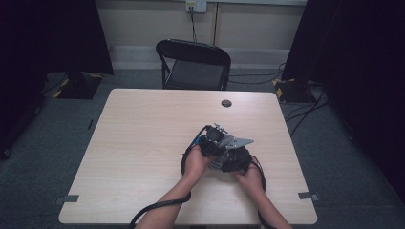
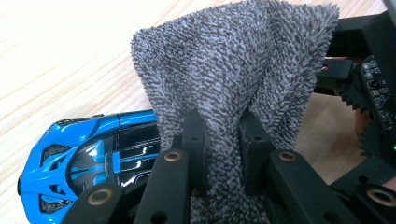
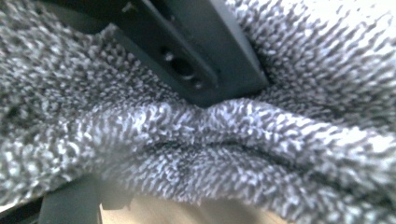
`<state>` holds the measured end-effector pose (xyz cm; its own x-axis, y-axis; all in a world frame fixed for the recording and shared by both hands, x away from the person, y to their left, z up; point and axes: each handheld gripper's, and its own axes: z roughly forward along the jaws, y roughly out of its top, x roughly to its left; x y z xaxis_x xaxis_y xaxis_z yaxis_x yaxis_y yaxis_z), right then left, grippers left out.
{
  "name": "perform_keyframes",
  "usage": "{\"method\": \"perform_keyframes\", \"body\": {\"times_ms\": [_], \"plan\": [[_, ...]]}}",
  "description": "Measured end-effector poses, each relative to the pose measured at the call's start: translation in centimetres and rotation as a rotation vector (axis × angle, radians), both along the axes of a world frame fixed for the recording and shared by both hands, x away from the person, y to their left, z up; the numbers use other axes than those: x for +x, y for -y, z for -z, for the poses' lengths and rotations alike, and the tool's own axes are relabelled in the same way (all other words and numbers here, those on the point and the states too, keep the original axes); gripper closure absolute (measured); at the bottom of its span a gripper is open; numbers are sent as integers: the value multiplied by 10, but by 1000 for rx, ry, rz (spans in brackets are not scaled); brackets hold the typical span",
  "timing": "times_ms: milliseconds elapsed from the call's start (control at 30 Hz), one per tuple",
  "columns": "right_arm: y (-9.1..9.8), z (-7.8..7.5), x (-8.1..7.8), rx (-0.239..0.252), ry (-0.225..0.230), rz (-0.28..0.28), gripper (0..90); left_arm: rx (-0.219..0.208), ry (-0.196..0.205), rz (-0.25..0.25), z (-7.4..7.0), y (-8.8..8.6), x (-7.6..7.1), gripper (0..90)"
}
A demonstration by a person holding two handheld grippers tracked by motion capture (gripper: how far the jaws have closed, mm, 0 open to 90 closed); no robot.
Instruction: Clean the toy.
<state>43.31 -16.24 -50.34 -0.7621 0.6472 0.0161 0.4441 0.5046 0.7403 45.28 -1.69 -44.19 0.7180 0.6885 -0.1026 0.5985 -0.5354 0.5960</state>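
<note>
A fluffy grey cloth (image 2: 233, 60) is pinched between the two black jaws of my left gripper (image 2: 222, 126), which is shut on it. Under the cloth lies a blue toy car (image 2: 79, 144) on the wooden table, its far end covered. In the high view my left gripper (image 1: 210, 140) and right gripper (image 1: 236, 160) sit close together right of the table's middle. The right gripper's body (image 2: 369, 84) shows just beyond the cloth. In the right gripper view the cloth (image 3: 210, 140) hangs right before the camera and hides the jaws, so their state cannot be made out.
The light wooden table (image 1: 143, 133) has a round cable hole (image 1: 226, 103) near its far edge. A black folding chair (image 1: 193, 64) stands behind the table. Dark stands flank the table on both sides.
</note>
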Motion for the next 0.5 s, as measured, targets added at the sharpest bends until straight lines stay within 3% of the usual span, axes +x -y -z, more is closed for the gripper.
{"method": "perform_keyframes", "body": {"times_ms": [300, 500], "plan": [[0, 0, 0, -2, -1, -2, 238, -1, 10, -39, -2, -7, 7, 759], [0, 0, 0, -2, -3, -1, 238, 20, 20, -62, -2, -13, 15, 759]]}}
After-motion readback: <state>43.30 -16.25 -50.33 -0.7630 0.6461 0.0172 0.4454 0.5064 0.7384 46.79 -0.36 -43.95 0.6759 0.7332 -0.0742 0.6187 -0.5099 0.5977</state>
